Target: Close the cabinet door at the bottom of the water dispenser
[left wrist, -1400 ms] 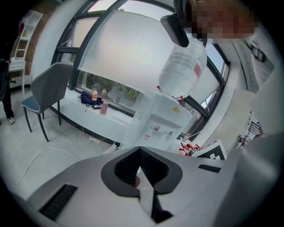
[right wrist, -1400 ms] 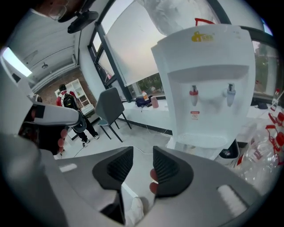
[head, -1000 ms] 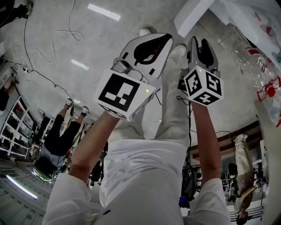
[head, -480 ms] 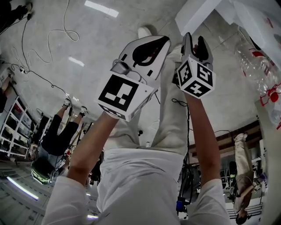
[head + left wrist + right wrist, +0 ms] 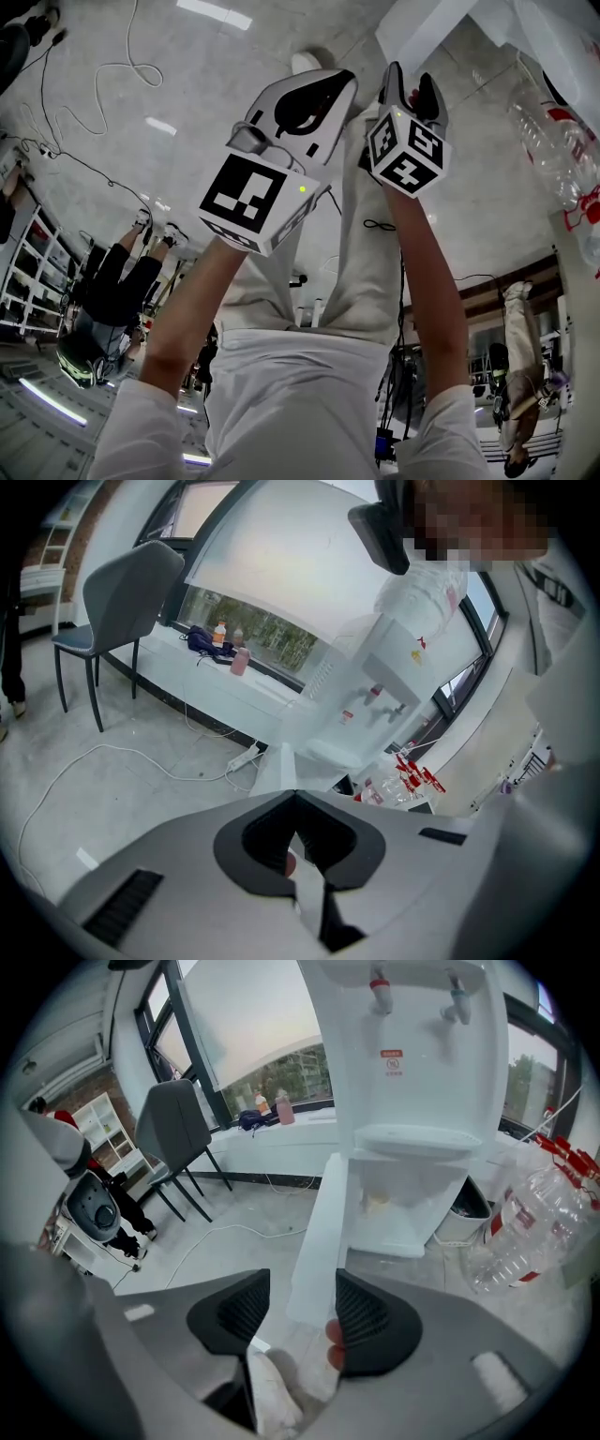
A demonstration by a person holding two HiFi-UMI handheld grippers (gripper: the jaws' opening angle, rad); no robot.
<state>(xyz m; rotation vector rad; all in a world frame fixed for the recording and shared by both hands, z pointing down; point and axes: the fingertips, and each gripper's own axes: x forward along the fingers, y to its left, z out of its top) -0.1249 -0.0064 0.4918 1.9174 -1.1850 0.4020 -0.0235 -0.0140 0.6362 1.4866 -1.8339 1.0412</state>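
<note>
The white water dispenser (image 5: 412,1072) stands with its bottom cabinet (image 5: 403,1206) open. Its white door (image 5: 319,1241) swings out toward me, edge-on. My right gripper (image 5: 302,1302) points down at that edge; its jaws are opening, the door edge lies in line between them, and the pads do not press on it. In the head view the right gripper (image 5: 411,80) sits just below the door (image 5: 422,28). My left gripper (image 5: 345,80) hangs beside it, further left. In the left gripper view the left gripper (image 5: 295,797) has its tips together and holds nothing; the door (image 5: 272,766) lies beyond.
Empty clear water bottles (image 5: 525,1232) with red caps lie right of the dispenser, beside a dark bin (image 5: 464,1208). A grey chair (image 5: 178,1129) stands at the window sill. A white cable (image 5: 141,761) and power strip (image 5: 246,755) lie on the floor. A person (image 5: 122,281) stands behind.
Both grippers have sunk toward the floor. The right one has come closer to the door's edge and its jaws have spread wider.
</note>
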